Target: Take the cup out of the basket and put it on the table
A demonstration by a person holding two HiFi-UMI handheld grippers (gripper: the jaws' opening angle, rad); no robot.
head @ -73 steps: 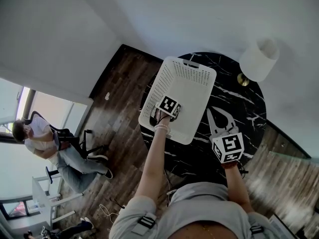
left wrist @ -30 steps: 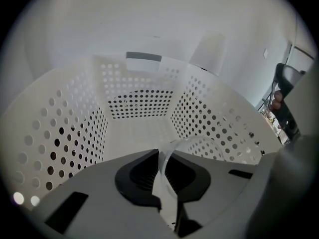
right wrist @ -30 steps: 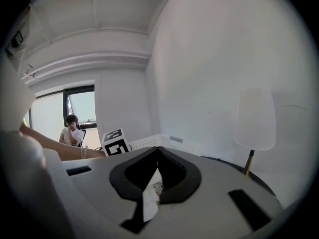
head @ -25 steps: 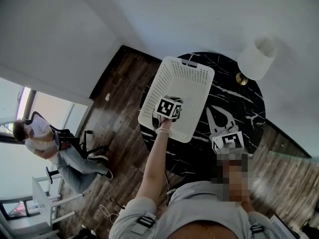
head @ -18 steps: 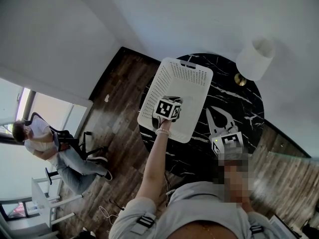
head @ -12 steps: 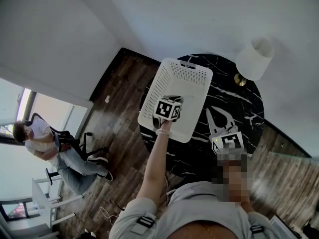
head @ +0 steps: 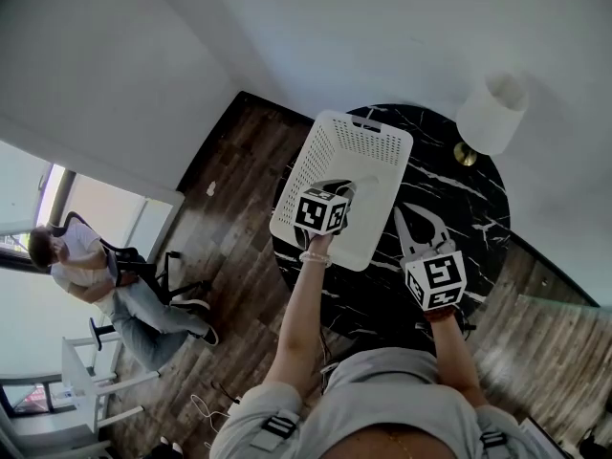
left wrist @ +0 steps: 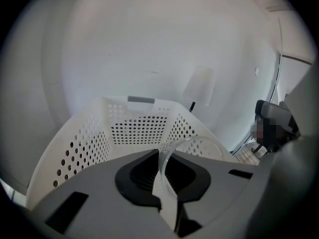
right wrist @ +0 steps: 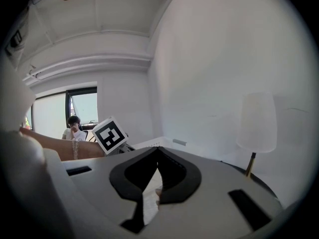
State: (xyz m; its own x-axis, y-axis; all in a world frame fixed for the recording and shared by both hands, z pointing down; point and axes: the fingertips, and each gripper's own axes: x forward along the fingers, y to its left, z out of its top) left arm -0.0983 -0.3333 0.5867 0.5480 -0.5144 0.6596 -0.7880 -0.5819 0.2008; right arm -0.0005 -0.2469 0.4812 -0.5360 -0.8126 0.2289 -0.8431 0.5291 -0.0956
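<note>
My left tool (head: 337,189) hung over the white perforated plastic basket (head: 378,142) in the head view. The right tool (head: 418,226) sat above the black marbled round table (head: 473,208). The cup was too clear and small to pick out there, lost by the marker cube.

In the left gripper view the left tool (left wrist: 162,158) was pinched narrow on the thin wall of the clear plastic cup (left wrist: 199,144), held above the basket (left wrist: 89,133). I judged that pinch risky: a tilt, or a knock on the basket's rim, could twist the cup loose and drop it into the basket. Its bottom was hidden below the jaws.

In the right gripper view the right tool (right wrist: 157,156) was closed on nothing, and only a dark sliver of table showed.
</note>
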